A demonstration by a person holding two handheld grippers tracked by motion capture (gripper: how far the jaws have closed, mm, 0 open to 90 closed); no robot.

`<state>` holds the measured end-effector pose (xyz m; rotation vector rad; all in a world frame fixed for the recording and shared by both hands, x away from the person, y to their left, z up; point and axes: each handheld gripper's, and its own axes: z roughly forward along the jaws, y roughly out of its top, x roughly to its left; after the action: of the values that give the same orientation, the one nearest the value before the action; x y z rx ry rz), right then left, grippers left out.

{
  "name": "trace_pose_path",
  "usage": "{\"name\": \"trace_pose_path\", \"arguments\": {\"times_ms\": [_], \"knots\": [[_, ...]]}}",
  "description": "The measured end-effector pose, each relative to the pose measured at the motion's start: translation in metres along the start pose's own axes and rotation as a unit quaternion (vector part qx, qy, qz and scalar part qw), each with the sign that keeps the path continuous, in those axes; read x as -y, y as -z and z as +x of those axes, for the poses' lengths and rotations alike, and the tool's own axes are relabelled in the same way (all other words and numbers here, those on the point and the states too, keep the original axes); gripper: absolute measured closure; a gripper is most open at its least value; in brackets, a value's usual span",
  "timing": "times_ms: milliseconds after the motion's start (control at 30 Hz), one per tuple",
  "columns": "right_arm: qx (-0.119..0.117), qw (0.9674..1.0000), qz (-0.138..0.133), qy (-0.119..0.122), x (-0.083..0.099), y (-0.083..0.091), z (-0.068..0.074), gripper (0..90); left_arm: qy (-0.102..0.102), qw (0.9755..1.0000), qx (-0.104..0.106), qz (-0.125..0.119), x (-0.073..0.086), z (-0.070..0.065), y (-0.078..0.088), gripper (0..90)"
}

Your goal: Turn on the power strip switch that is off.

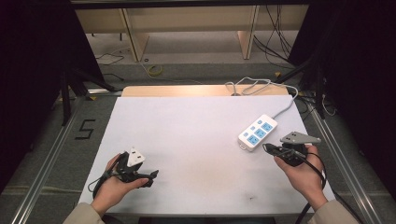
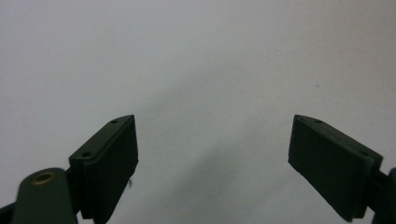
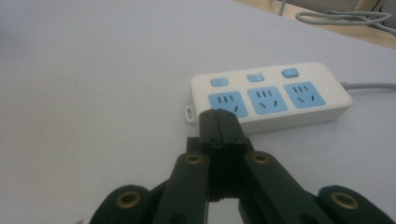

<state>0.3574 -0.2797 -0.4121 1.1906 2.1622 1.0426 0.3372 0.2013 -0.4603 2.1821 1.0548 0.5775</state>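
The power strip lies at the table's right side, long axis running from 7 to 1 o'clock, cord leaving its far end. The right gripper, jaws pressed together and empty, sits just beside its near end, so is likely the one to act. The left gripper, at 7 o'clock on the table, gapes wide on nothing, well apart from the strip.

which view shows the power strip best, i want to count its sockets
The right gripper view: the power strip sits close ahead of the shut right claw, with three blue sockets and three blue buttons plain. The high view shows it small, at the table's right side. The left gripper view looks at bare white table.
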Motion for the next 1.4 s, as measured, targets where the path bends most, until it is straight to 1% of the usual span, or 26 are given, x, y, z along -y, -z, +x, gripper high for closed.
{"name": "trace_pose_path", "arguments": {"times_ms": [200, 233, 333, 567, 1400], "knots": [[0.004, 1.0000, 0.001, 0.000, -0.004, -0.001, -0.002, 90.0, 0.000, 1.0000, 0.001, 0.000, 0.000, 0.000, 0.000, 15.6], [0.004, 1.0000, 0.001, 0.002, -0.004, -0.002, -0.003, 90.0, -0.003, 1.0000, 0.001, 0.002, 0.000, 0.000, 0.000, 15.6], [0.007, 1.0000, 0.000, -0.001, -0.007, -0.001, -0.004, 90.0, 0.000, 1.0000, 0.001, 0.000, 0.000, 0.000, 0.000, 15.6], [0.010, 0.9999, 0.001, -0.005, -0.012, -0.003, -0.008, 90.0, -0.001, 1.0000, 0.001, 0.000, 0.000, 0.000, 0.000, 15.6], [0.025, 0.9994, 0.019, -0.016, -0.025, -0.017, -0.023, 90.0, -0.005, 1.0000, 0.004, 0.003, -0.001, -0.001, -0.001, 15.6]]}}
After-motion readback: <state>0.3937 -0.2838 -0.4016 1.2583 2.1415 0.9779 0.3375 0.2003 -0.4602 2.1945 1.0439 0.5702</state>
